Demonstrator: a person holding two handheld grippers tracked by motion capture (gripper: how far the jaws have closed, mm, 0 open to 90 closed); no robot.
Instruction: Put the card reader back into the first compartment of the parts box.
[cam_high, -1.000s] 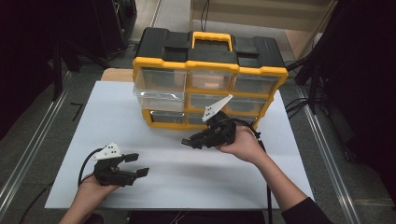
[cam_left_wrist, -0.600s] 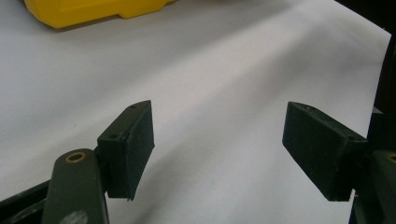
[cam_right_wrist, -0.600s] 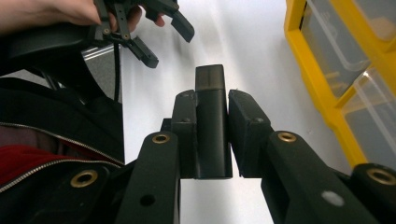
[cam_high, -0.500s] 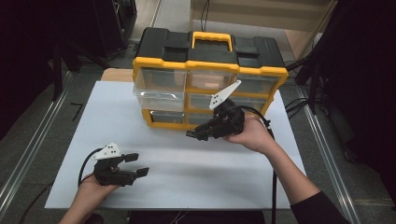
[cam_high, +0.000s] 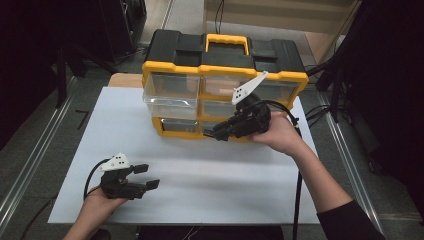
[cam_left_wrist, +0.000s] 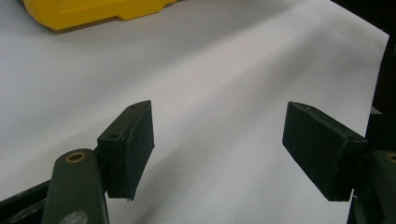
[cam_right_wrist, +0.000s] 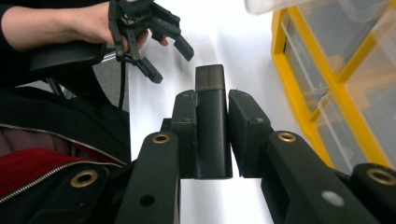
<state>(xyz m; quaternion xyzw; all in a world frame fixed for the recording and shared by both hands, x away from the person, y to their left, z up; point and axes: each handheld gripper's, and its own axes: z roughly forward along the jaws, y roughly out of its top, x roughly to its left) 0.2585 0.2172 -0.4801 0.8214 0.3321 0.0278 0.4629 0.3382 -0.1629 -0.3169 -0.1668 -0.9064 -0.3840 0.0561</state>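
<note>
Two grippers are at work over the white sheet (cam_high: 210, 175), and only the right gripper (cam_high: 216, 134) carries anything: its jaws are clamped on a small dark block (cam_right_wrist: 212, 121), a smooth, flat-sided bar of black plastic with a slightly lighter, translucent cap at its free end, standing straight up between the pads in the right gripper view. In the high view that gripper is held just in front of the lower middle drawers of the yellow and black organiser (cam_high: 225, 70), at the far side of the sheet, with the top-left drawer (cam_high: 170, 102) pulled partly out to its left. The step in hand looks like carrying the block toward a drawer of the organiser, most likely the one standing open. I judge the next move calls for swinging the gripper left and up over that drawer's rim, tipping the block's free end down into the clear tray, and only then letting the jaws part. The left gripper (cam_high: 145, 175) rests low on the near left of the sheet with its jaws spread wide and nothing between them, well apart from the organiser.
</note>
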